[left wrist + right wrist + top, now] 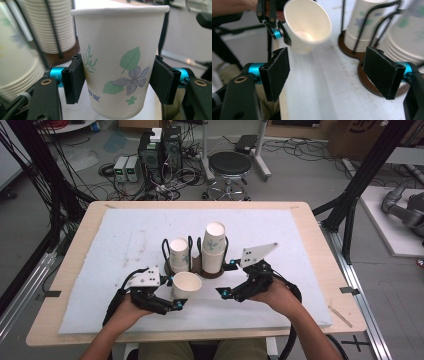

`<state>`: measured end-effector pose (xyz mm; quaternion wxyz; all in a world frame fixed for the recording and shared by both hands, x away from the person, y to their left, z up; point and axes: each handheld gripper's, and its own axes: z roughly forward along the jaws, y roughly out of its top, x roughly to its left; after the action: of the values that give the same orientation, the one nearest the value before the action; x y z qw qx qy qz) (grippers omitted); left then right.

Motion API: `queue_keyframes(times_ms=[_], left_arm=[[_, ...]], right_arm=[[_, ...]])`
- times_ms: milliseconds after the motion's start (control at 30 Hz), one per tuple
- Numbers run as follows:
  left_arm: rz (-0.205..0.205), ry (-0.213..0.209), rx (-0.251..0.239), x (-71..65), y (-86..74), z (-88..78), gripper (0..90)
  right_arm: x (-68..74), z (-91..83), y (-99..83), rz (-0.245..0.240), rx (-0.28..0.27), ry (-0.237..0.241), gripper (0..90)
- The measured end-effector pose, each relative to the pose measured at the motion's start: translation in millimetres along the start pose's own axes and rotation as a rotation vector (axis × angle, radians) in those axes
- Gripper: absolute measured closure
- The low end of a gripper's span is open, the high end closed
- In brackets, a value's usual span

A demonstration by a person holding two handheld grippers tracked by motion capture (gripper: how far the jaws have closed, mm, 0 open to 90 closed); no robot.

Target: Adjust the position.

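Now left gripper [176, 306] pinching paper cup [186, 285], right gripper [226, 279] spread — empty, beside cup holder [207, 271]

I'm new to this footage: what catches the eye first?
A flowered paper cup clamped in the left gripper, near the table's front edge. Behind it, two stacks of cups stand in a wire holder, and the right gripper gapes empty beside it.

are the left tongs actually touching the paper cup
Touching. The left gripper view shows both black pads of the left tongs pressed against opposite sides of the paper cup, which hangs between them with no gap.
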<state>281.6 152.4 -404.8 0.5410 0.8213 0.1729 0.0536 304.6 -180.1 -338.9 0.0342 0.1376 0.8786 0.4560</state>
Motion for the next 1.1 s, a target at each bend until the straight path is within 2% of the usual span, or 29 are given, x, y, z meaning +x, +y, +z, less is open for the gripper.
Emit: queue_keyframes(times_ms=[267,467,667,800,967,1100], left_arm=[[-0.026,0.063,-0.093,5.8,-13.8,-21.5,33.7],[-0.044,0.117,-0.169,12.1,-20.2,-41.2,33.5],[-0.057,0.200,-0.271,19.6,-29.4,-60.4,33.3],[-0.045,0.238,-0.301,22.7,-32.2,-68.0,33.2],[-0.033,0.278,-0.324,23.4,-36.7,-73.4,33.0],[-0.037,0.310,-0.334,26.1,-40.1,-76.1,32.6]], right_arm=[[-5.1,-15.4,-35.0,0.084,-0.095,-0.101,22.0],[-7.9,-25.5,-65.0,0.146,-0.116,-0.189,22.0],[-8.9,-35.4,-86.6,0.171,-0.158,-0.303,22.0],[-9.1,-41.0,-94.4,0.174,-0.203,-0.368,22.0],[-10.8,-44.3,-100.4,0.188,-0.224,-0.408,22.0],[-11.6,-41.9,-103.9,0.196,-0.216,-0.409,22.0]])
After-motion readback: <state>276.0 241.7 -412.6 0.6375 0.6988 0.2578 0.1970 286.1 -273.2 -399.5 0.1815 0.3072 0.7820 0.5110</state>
